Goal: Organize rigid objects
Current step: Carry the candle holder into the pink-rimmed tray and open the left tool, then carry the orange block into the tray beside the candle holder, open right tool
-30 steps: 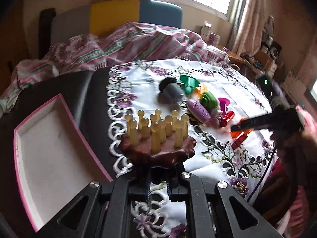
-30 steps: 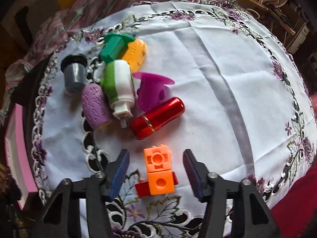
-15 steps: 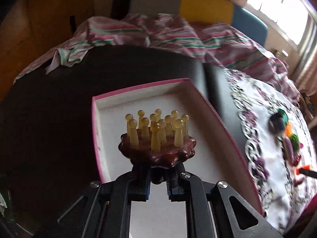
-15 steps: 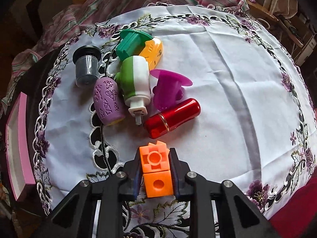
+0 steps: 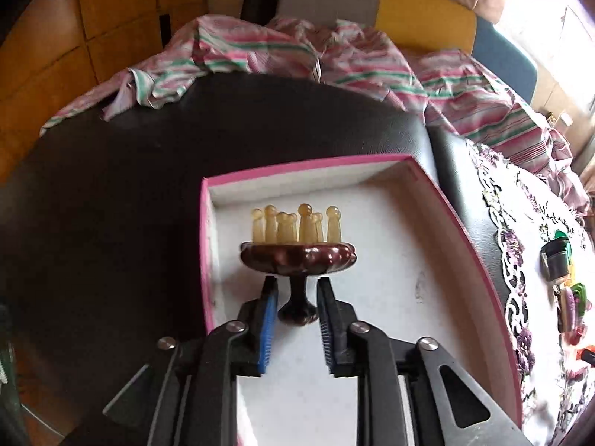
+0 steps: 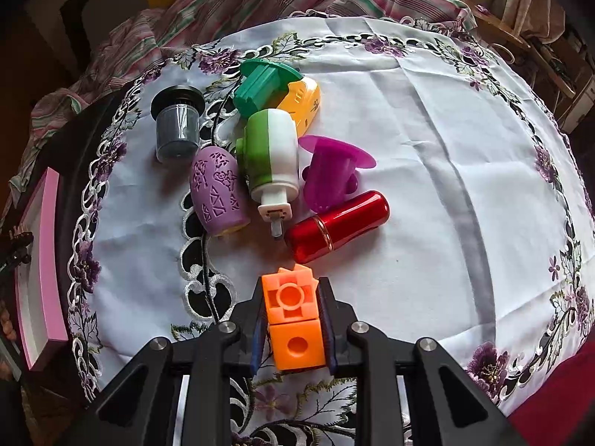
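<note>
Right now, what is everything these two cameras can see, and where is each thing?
Massager: one, dark brown base with yellowish pegs, in the box, its stem between the open left jaws.
Box: one, pink rim, white inside, on the black surface.
Orange blocks: two joined, clamped in the right jaws above the cloth.
Red cylinder: one, lying on the tablecloth.
Purple patterned piece: one, left of the green and white piece.
Green and white piece: one, mid cluster.
Magenta piece: one, right of it.
Green piece: one, far side.
Yellow piece: one, beside it.
Grey jar: one, black lid, cluster's left.
Tablecloth: one, white, purple flowers.
Left gripper: black, open.
Right gripper: black, shut.
</note>
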`<state>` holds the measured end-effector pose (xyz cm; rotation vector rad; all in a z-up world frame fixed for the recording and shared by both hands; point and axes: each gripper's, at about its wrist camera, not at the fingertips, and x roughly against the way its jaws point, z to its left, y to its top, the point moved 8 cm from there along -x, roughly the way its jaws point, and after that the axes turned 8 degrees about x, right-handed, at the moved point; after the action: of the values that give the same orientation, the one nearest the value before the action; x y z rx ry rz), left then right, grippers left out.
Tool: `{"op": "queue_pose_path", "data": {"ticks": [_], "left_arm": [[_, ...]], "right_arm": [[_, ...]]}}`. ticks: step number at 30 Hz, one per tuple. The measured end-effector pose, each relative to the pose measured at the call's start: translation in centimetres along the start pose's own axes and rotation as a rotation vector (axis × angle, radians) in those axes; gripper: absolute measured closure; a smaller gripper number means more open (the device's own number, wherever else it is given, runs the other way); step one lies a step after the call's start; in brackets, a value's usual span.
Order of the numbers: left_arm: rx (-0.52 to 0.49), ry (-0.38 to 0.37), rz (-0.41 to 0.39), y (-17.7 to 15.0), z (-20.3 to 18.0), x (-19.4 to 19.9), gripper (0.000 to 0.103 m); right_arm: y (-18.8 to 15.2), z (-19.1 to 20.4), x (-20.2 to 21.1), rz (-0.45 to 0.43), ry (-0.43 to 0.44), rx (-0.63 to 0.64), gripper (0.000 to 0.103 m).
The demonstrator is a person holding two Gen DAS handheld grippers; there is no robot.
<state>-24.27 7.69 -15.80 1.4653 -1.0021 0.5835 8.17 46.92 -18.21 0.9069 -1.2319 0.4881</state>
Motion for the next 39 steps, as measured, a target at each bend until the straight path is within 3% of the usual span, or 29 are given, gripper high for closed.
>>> {"op": "queue_pose_path", "data": {"ticks": [8, 12, 24, 30, 39], "left_arm": [[0.025, -0.007, -0.12, -2.2, 0.6, 8.1, 0.074], [0.039, -0.009, -0.158, -4.0, 0.3, 11.3, 0.073], [0.054, -0.029, -0.155, -8.0, 0.1, 14.8, 0.073], [0.081, -0.028, -0.163, -8.1, 1.0, 15.4, 0.073], [0.122, -0.013, -0.146, -8.6, 2.9, 15.2, 0.073]], "right_arm": [[0.7, 0.8, 1.5, -0.093, 0.024, 0.02, 0.079], [0.7, 1.6, 1.3, -0.093, 0.023, 0.049, 0.079], [0.9, 4.9, 3.3, -0.163, 0.034, 0.162, 0.08], [1.3, 9.7, 6.1, -0.228, 0.102, 0.245, 0.08], [1.8, 21.6, 9.0, -0.282, 0.288, 0.432, 0.08]]}}
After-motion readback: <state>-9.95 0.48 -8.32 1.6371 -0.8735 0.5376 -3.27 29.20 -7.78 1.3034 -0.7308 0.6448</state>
